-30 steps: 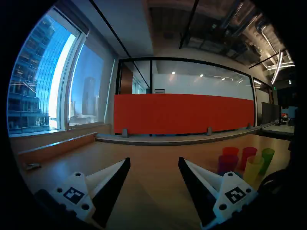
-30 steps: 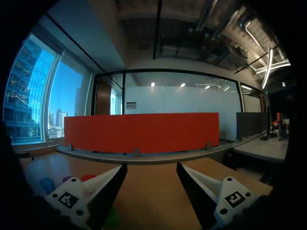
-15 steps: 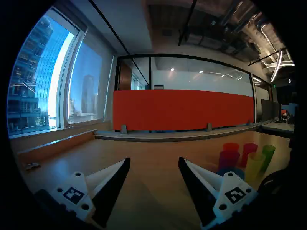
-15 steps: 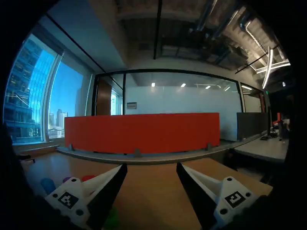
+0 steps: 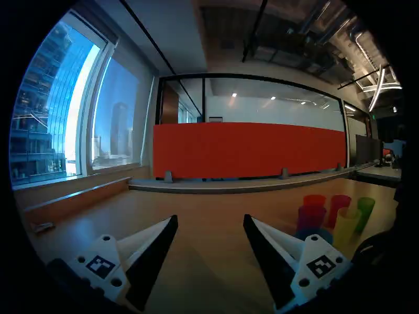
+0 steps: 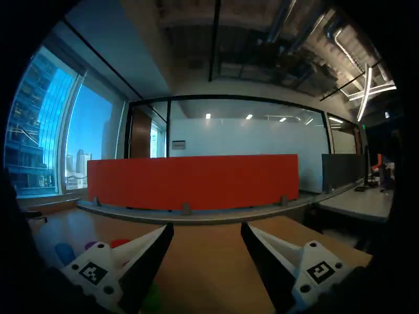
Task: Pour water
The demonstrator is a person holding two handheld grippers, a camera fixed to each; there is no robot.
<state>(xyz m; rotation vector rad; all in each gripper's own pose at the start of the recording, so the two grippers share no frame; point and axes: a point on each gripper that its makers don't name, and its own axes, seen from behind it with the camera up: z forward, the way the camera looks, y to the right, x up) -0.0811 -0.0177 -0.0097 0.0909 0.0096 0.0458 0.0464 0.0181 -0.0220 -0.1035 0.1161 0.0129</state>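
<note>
Left gripper (image 5: 210,216) and right gripper (image 6: 207,225) over wooden table (image 5: 209,256), fingers spread, grasping nothing (coloured cups (image 5: 345,222) nearby).

In the left gripper view, at four o'clock, a blue cup (image 5: 316,233) is mostly hidden behind a finger of the left gripper (image 5: 209,220). A small object (image 5: 42,226) at eight o'clock is too small to name. In the right gripper view, at seven o'clock, the right gripper (image 6: 207,226) hides all but the tops of a purple cup (image 6: 91,244) and a red cup (image 6: 120,243). A green shape (image 6: 152,302) there is blurred.

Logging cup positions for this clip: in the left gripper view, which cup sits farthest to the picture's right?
The green cup, past the yellow cup and the pink cup; it alone is green.
</note>
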